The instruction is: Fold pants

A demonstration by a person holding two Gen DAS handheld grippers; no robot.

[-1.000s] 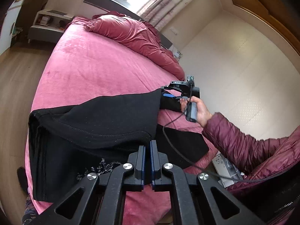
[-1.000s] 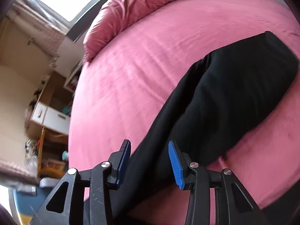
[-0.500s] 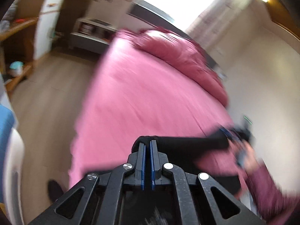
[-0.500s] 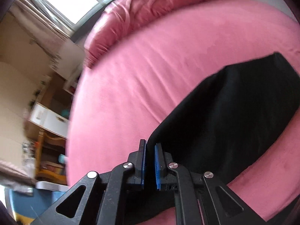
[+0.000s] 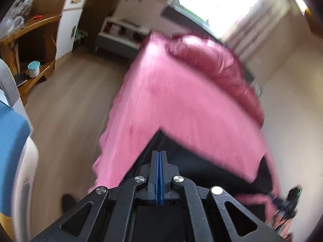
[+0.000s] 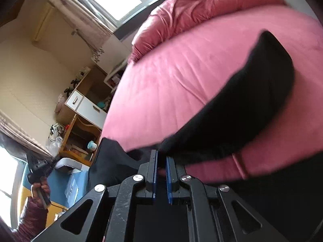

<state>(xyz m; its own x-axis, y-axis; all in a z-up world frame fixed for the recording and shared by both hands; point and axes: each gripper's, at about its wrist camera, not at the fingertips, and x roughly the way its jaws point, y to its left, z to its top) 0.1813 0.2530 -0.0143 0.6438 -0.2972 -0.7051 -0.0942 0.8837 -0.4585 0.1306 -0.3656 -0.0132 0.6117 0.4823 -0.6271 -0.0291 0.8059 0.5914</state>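
- Black pants (image 6: 252,109) lie draped across the pink bed (image 6: 181,76), running toward its near edge.
- Left tongs (image 5: 158,157) are pressed together on pants cloth at the bed's edge.
- Right tongs (image 6: 160,161) pinch the pants, a narrow gap between the pads.

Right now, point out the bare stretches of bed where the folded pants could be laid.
The pink bedspread lies bare between the crumpled duvet at the head and the black pants. It is crowded at the near edge, where the pants bunch around the right gripper and left gripper.
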